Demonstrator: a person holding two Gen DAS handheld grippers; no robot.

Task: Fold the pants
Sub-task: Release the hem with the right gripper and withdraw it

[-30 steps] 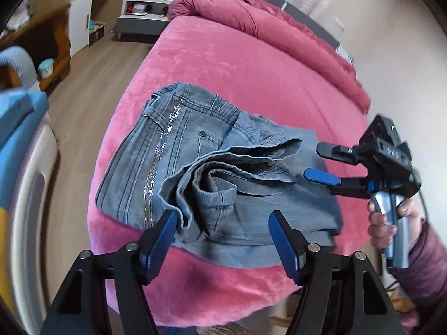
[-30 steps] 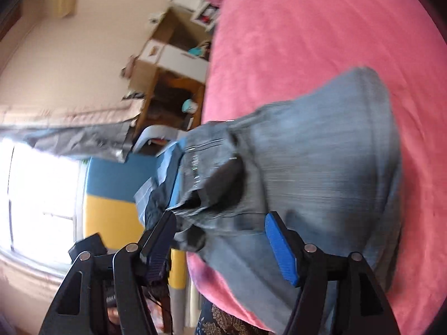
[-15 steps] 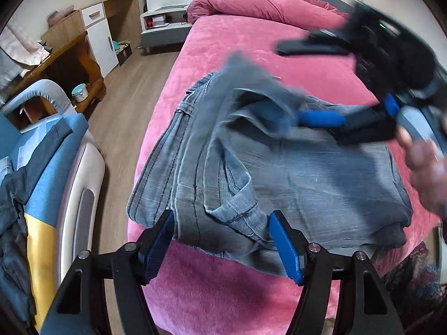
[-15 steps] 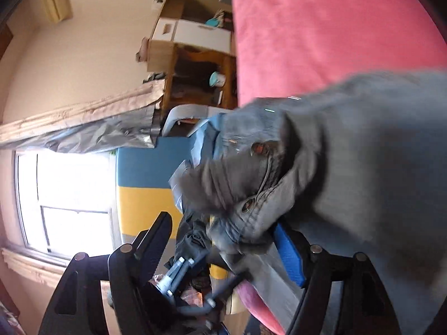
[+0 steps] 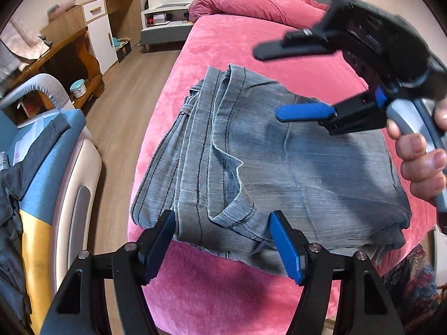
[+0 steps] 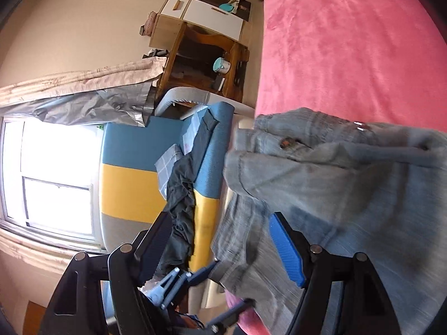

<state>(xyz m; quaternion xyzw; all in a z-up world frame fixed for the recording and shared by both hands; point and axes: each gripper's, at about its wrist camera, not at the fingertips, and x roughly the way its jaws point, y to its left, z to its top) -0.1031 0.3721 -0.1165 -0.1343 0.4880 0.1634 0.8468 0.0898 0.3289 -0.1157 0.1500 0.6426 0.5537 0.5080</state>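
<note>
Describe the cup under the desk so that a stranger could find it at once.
Start at the pink bed and look across the wood floor to the brown desk against the wall. In its open lower shelf sits the cup, pale teal with a white band. It is the only small round thing there, and nothing else on that shelf shares its colour.

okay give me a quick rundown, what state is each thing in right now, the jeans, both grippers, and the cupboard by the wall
Jeans: folded into a compact stack, lying on the pink bedspread at the bed's near edge.
Left gripper: open, low at the near edge of the stack, gripping nothing.
Right gripper: open, jaws just widened, above the jeans, holding nothing.
Cupboard: white door and drawer closed.
</note>
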